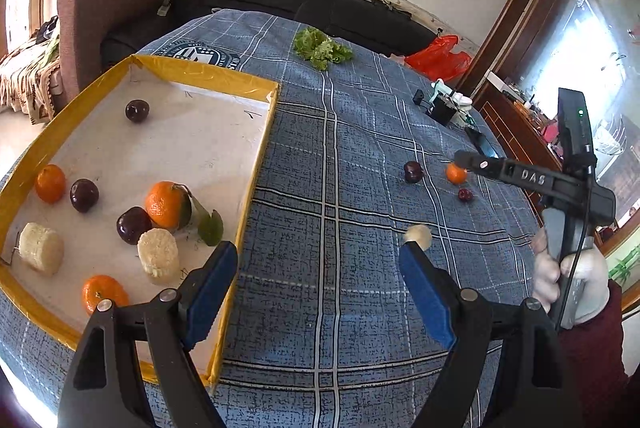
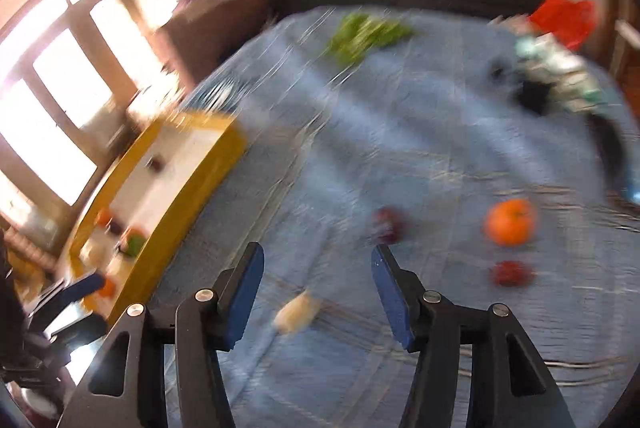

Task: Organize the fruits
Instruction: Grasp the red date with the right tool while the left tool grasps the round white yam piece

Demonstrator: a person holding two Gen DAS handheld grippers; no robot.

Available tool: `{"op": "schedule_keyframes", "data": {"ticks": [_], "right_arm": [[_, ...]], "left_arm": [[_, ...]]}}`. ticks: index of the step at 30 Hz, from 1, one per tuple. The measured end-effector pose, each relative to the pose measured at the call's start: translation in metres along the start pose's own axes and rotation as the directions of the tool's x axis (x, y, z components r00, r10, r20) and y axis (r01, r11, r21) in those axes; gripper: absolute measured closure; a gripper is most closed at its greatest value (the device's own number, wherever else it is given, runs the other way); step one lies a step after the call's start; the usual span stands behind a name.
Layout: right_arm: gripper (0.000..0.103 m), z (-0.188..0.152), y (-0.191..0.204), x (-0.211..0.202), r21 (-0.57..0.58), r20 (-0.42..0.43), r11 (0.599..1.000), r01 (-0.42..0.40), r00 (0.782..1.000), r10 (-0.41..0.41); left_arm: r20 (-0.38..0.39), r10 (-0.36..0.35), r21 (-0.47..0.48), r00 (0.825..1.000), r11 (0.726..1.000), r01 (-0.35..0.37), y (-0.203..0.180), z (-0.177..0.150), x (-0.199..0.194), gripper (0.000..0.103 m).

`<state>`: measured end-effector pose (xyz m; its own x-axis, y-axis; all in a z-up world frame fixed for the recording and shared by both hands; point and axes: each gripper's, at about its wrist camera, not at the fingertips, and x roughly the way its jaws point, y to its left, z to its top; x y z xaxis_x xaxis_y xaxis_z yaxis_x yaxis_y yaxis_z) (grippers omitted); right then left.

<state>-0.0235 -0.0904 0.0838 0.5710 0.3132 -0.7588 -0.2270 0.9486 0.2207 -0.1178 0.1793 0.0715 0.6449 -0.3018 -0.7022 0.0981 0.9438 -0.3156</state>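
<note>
A yellow-rimmed white tray (image 1: 256, 152) at the left holds several oranges, dark plums and two pale corn pieces (image 1: 158, 254). On the blue plaid cloth lie a plum (image 1: 413, 171), an orange (image 1: 456, 173), a small red fruit (image 1: 465, 194) and a pale corn piece (image 1: 418, 235). My left gripper (image 1: 320, 264) is open and empty, over the tray's right rim. My right gripper (image 2: 318, 270) is open and empty above the cloth; its view is blurred. The corn piece (image 2: 297, 310) lies between its fingers, the plum (image 2: 386, 224) just ahead, the orange (image 2: 510, 221) to the right.
A lettuce leaf (image 1: 322, 48) lies at the cloth's far side. A red bag (image 1: 438, 60) and small dark devices (image 1: 442, 108) sit at the far right. A dark sofa and a brown armchair stand behind the table.
</note>
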Motion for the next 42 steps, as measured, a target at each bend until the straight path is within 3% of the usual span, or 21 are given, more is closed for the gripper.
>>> {"op": "schedule_keyframes", "data": {"ticks": [5,11,17,20,31,33,35,37,42], "right_arm": [[0.042,-0.008,-0.056,-0.010,0.131,0.043,0.981,0.142,0.988,-0.148],[0.042,-0.021,-0.097,0.017,0.215,-0.011,0.955,0.202,0.979,-0.205],[0.043,-0.029,-0.095,0.040,0.174,-0.001,0.959,0.223,0.974,-0.226],[0.070,-0.031,-0.088,0.042,0.132,0.010,0.966,0.221,0.974,-0.224],[0.070,-0.035,-0.089,0.034,0.144,0.055,0.976,0.166,0.983,-0.175],[0.070,-0.035,-0.089,0.033,0.149,0.058,0.976,0.160,0.984,-0.170],[0.070,-0.035,-0.090,0.032,0.156,0.061,0.976,0.153,0.985,-0.164],[0.070,-0.034,-0.090,0.031,0.161,0.064,0.976,0.145,0.986,-0.157],[0.070,-0.034,-0.090,0.028,0.168,0.081,0.976,0.138,0.985,-0.153]], "left_arm": [[-0.014,-0.007,0.022,1.000,1.000,0.008,-0.009,-0.003,0.004,0.021],[-0.039,-0.004,0.071,0.999,0.997,0.007,-0.025,-0.007,0.013,0.021],[-0.072,0.000,0.159,0.997,0.987,0.012,-0.056,-0.015,0.031,0.021],[-0.095,0.002,0.200,0.995,0.980,0.017,-0.073,-0.018,0.047,0.021],[-0.134,0.021,0.344,0.991,0.939,0.026,-0.118,-0.011,0.116,0.022],[-0.158,0.010,0.340,0.987,0.939,0.045,-0.119,-0.012,0.124,0.031],[-0.180,0.013,0.340,0.984,0.939,0.050,-0.119,-0.014,0.132,0.054],[-0.154,0.042,0.372,0.987,0.928,0.019,-0.122,-0.016,0.131,0.074],[-0.123,0.043,0.351,0.992,0.937,0.002,-0.119,-0.015,0.123,0.074]]}}
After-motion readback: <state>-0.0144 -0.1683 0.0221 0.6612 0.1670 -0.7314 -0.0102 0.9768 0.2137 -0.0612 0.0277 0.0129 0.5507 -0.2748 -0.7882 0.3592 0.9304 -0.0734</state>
